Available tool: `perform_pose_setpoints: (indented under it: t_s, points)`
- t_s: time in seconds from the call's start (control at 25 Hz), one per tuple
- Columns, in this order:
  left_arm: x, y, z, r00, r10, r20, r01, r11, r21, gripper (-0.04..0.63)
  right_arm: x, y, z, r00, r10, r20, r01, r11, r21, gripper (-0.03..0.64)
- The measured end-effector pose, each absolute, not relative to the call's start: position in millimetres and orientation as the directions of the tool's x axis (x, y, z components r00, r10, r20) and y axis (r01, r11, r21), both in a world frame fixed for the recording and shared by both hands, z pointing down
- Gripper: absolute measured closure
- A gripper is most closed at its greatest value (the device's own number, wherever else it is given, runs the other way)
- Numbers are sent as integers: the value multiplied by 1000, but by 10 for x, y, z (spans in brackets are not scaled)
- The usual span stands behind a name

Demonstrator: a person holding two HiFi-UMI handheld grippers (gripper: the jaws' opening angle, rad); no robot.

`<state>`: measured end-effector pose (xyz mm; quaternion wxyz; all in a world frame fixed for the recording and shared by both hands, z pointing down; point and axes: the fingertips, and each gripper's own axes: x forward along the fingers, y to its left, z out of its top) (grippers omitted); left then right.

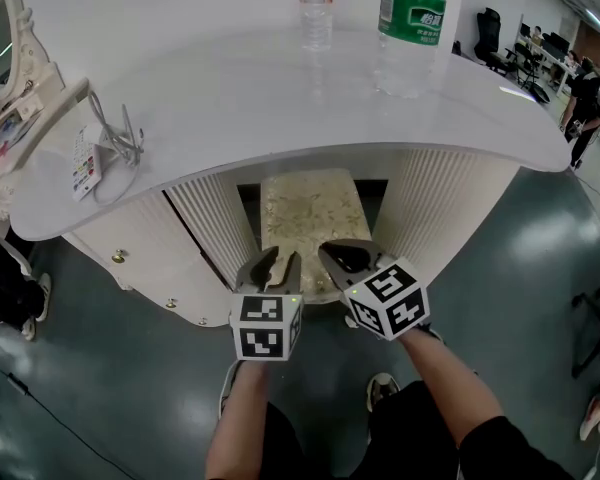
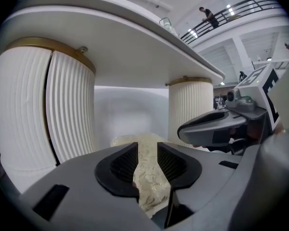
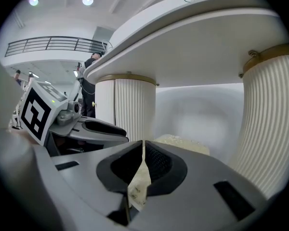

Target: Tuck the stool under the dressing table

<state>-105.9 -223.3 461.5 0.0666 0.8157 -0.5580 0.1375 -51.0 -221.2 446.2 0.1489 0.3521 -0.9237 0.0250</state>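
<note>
The stool (image 1: 310, 208), with a cream patterned cushion, stands in the knee space under the white dressing table (image 1: 280, 118), between its two fluted pedestals. Both grippers hover side by side at the stool's near edge. My left gripper (image 1: 280, 258) has its jaws a narrow gap apart. In the left gripper view (image 2: 147, 150) the cushion (image 2: 130, 139) shows through that gap, and the pads do not visibly press on it. My right gripper (image 1: 345, 253) has its jaws together at the tips (image 3: 143, 150), and the cushion (image 3: 183, 143) lies beyond them.
Two water bottles (image 1: 316, 13) (image 1: 412, 18) stand on the tabletop, with a mirror (image 1: 0, 33) and a tagged cable (image 1: 105, 143) at its left end. The fluted pedestals (image 1: 205, 238) (image 1: 440, 208) flank the stool. People (image 1: 585, 98) stand far back right.
</note>
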Motion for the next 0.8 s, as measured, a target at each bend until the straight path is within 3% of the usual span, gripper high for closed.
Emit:
perform_pose_setpoints:
  t_s: [0.8]
  points:
    - [-1172,-1705,4206,268,-950,160,-953,-286,-101,586,-750,-1692,3995,-755,-637,156,-644,765,3,598]
